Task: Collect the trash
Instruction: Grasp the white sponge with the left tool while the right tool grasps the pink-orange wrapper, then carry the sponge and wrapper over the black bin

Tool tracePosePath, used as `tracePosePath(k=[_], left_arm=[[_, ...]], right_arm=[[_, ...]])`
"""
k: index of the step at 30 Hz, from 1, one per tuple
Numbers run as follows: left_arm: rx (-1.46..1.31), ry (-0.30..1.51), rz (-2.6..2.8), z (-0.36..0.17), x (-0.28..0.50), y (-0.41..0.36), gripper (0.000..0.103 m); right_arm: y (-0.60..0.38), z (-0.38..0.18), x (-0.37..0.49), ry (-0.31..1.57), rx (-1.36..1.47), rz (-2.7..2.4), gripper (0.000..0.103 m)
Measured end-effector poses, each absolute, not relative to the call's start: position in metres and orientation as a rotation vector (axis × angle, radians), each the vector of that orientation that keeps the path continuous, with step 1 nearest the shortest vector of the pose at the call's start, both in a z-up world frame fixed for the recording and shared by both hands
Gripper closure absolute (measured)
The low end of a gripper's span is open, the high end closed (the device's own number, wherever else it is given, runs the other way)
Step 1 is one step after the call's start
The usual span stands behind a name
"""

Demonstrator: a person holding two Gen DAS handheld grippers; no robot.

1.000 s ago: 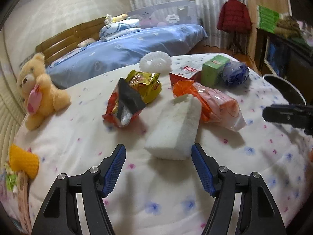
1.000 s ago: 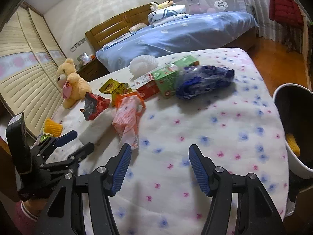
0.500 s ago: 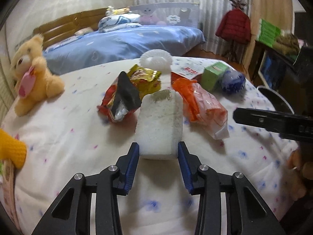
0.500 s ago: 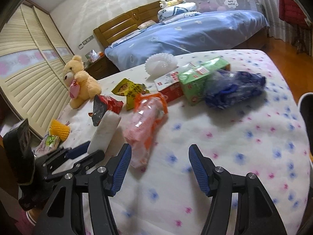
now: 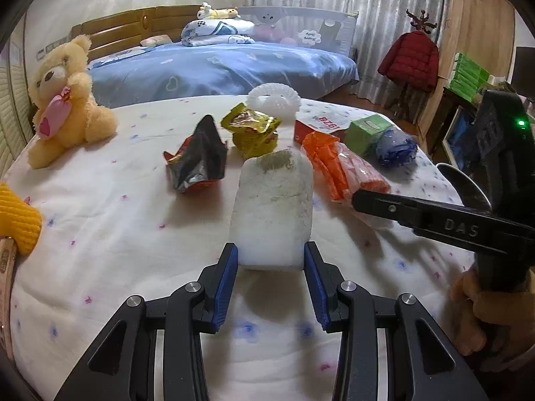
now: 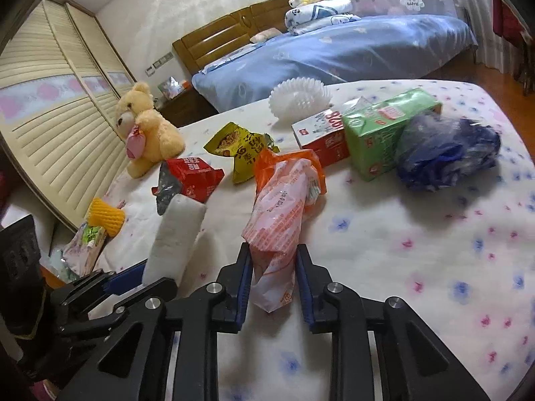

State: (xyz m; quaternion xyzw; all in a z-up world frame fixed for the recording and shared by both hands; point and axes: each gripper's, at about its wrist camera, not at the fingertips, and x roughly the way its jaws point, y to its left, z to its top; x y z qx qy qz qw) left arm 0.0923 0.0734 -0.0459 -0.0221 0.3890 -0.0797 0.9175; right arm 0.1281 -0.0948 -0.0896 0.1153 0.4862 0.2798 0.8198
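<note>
Both tongs have just closed onto litter on the floral-print bedspread (image 5: pixel 100 234), which puts two pieces in hand at once and ready to lift, by my reading, toward wherever the trash goes; no bin shows in either view now. The left gripper (image 5: pixel 271 260), wide open a second ago, now has its blue pads narrowed against the near end of the white foam block (image 5: pixel 272 207), a chunky, grainy slab with rounded corners and a dirty patch at its far end, reaching straight ahead of the jaws. The right gripper (image 6: pixel 271 269) has just been closing, and its jaws pinch the near tail of the orange-and-white plastic bag (image 6: pixel 284 207), thin crinkled film that bulges ahead of the pads and will likely sag when raised. Beyond both tongs the rest waits, untouched: a crumpled blue bag (image 6: pixel 444 153), a green carton (image 6: pixel 384 133) touching a red-and-white box (image 6: pixel 324 133), a red snack wrapper (image 6: pixel 190 177) and a yellow one (image 6: pixel 240 147), both foil-creased, and a ribbed white plastic cup (image 6: pixel 299 98) farthest off.
</note>
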Motion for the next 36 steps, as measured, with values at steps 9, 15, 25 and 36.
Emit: tracePosePath(k=[9,15,25,36], left_arm=[[-0.054,0.796,-0.225,-0.038,0.088,0.046,0.064],[-0.022,0.797,-0.305,-0.035,0.085,0.012,0.064],[0.035,0.794,-0.4,-0.028,0.087,-0.04,0.064],[0.063,0.808,-0.455,-0.029,0.105,-0.078,0.064]], right_arm=[[-0.141,-0.074,0.101,1.004,0.242,0.564,0.08],[-0.18,-0.067,0.085,0.984,0.257,0.495,0.08],[-0.237,-0.061,0.072,0.967,0.296,0.384,0.08],[-0.284,-0.055,0.064,0.943,0.324,0.295,0.08]])
